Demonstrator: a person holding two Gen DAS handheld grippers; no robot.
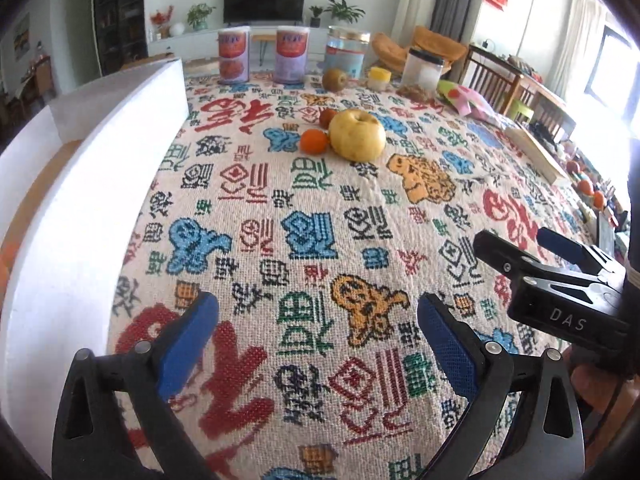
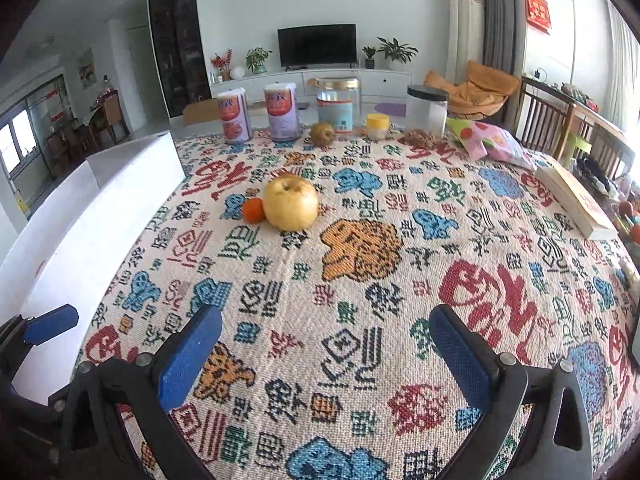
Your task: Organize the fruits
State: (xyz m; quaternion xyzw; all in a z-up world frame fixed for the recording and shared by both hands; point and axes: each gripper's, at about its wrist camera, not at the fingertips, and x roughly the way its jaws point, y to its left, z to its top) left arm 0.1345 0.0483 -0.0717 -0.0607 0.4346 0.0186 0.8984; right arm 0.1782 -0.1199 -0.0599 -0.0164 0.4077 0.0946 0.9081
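A yellow apple (image 1: 357, 135) (image 2: 291, 202) sits mid-table on the patterned cloth. A small orange (image 1: 314, 141) (image 2: 253, 210) touches its left side. A small red fruit (image 1: 327, 117) lies just behind the apple. A brown kiwi (image 1: 335, 79) (image 2: 322, 133) lies farther back near the cans. My left gripper (image 1: 318, 332) is open and empty, low over the near cloth. My right gripper (image 2: 326, 344) is open and empty; it also shows in the left wrist view (image 1: 528, 242) at the right.
A white foam box (image 1: 80, 184) (image 2: 92, 216) stands along the table's left side. Two printed cans (image 1: 234, 54), a glass jar (image 1: 346, 52), a black-lidded jar (image 1: 424, 68) and a small yellow cup (image 1: 379, 77) line the far edge. A pink bag (image 2: 490, 140) and a book (image 2: 576, 196) lie at the right.
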